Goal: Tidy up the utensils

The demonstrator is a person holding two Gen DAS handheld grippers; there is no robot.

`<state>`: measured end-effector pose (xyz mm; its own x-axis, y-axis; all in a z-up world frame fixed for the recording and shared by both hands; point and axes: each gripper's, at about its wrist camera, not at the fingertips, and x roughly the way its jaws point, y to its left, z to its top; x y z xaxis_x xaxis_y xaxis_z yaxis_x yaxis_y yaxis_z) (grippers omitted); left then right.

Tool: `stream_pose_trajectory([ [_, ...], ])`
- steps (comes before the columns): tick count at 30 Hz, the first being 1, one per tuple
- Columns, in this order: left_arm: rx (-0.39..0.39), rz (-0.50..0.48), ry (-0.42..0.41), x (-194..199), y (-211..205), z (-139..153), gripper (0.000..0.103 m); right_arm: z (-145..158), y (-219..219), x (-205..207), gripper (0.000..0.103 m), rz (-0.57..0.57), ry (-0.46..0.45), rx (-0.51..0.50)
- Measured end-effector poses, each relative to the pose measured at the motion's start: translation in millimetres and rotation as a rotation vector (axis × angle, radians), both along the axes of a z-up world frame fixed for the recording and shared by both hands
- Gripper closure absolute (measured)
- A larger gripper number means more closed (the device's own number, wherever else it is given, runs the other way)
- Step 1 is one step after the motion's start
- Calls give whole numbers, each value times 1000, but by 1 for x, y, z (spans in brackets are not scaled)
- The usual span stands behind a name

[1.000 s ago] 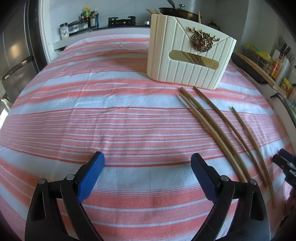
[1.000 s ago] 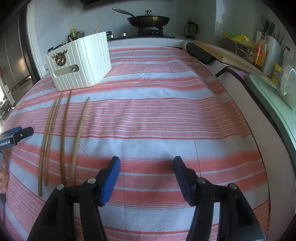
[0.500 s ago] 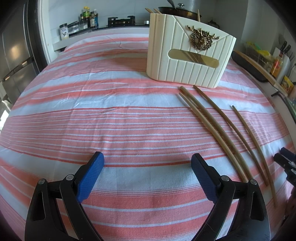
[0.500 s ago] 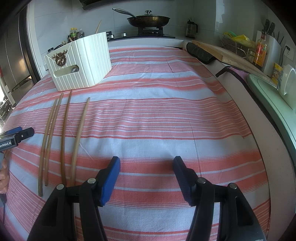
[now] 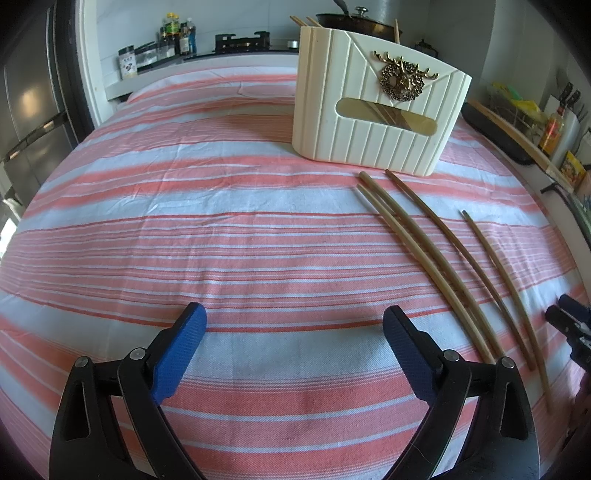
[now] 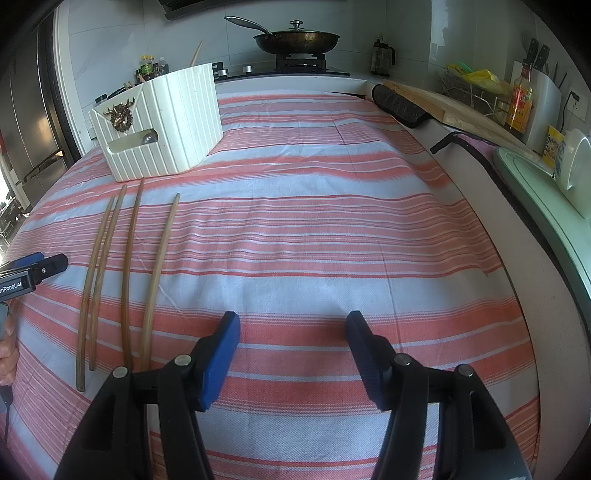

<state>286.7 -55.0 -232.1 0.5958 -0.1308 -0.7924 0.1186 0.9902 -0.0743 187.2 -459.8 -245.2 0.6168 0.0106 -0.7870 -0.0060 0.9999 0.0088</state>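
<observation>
Chopsticks (image 5: pixel 428 254), four long wooden ones, lie side by side on the striped cloth (image 5: pixel 229 236) over the bench, just in front of a cream ribbed holder (image 5: pixel 373 122). The left gripper (image 5: pixel 294 323) hovers with jaws released and empty, the sticks off to its right. The right gripper (image 6: pixel 291 325) likewise hangs with jaws spread, the sticks lying to its left.

We are in a home kitchen. Far ahead of the right tool a lidded frying pan (image 6: pixel 297 40) sits on a gas stove (image 6: pixel 301 61); off to its right stand a knife block (image 6: pixel 541 103), a sauce bottle (image 6: pixel 520 101) and a wooden cutting board (image 6: pixel 454 109). Left of the left tool stands a steel fridge (image 5: pixel 27 107), with condiment bottles (image 5: pixel 177 33) far ahead.
</observation>
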Motion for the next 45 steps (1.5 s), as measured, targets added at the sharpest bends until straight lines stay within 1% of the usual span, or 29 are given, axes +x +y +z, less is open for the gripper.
stream_pose_trajectory([
  [4, -10, 20, -3, -1, 3, 1, 6, 0, 0, 0, 42, 0, 0, -1],
  [5, -21, 40, -6, -2, 6, 3, 6, 0, 0, 0, 42, 0, 0, 0],
  [6, -33, 51, -6, -3, 8, 5, 6, 0, 0, 0, 42, 0, 0, 2],
  [8, -89, 76, 5, -5, 13, 12, 6, 0, 0, 0, 42, 0, -1, 5],
  [12, -123, 76, 6, -6, 7, 25, 6, 0, 0, 0, 42, 1, -1, 7],
  [15, -132, 54, 10, -4, -9, 30, 6, 0, 0, 0, 42, 2, 0, 1],
  [18, -106, 54, 26, 0, -28, 26, 6, 0, -1, 0, 42, 2, -1, 8],
  [21, -97, 61, 42, 5, -41, 19, 6, 0, -3, 0, 42, 2, -3, 19],
  [24, -49, 71, 36, 8, -56, 10, 6, 0, -3, 0, 42, 2, -5, 25],
  [26, 3, 76, 41, 8, -65, 4, 6, 0, -4, -1, 42, 2, -6, 30],
  [27, 29, 77, 30, 6, -68, 3, 6, 0, -4, -1, 42, 2, -6, 33],
  [30, 61, 67, 31, 1, -70, 3, 7, 0, -5, -1, 42, 2, -8, 41],
  [32, 60, 44, 29, -3, -68, 4, 14, 0, -5, -1, 42, 2, -8, 42],
  [34, 55, -3, 16, -8, -66, 8, 36, 1, -6, -1, 42, 0, -12, 43],
  [35, 50, -41, 14, -12, -64, 10, 41, 2, -5, -2, 42, -2, -15, 44],
  [36, 46, -64, 13, -14, -62, 11, 53, 5, -3, -4, 42, 2, -15, 52],
  [37, 40, -81, 14, -16, -63, 13, 63, 9, 2, -7, 42, 34, -12, 76],
  [39, 25, -127, 18, -20, -60, 14, 70, 17, 16, -11, 42, 118, 0, 119],
  [40, 19, -150, 21, -23, -59, 14, 72, 21, 27, -13, 42, 169, 16, 134],
  [42, 3, -189, 31, -24, -54, 15, 72, 24, 42, -14, 44, 225, 55, 137],
  [43, -10, -199, 43, -24, -52, 15, 72, 22, 48, -14, 50, 245, 84, 132],
  [44, -32, -192, 63, -22, -47, 17, 71, 17, 55, -15, 54, 267, 131, 117],
  [45, -53, -172, 76, -21, -42, 18, 70, 14, 58, -15, 64, 274, 150, 103],
])
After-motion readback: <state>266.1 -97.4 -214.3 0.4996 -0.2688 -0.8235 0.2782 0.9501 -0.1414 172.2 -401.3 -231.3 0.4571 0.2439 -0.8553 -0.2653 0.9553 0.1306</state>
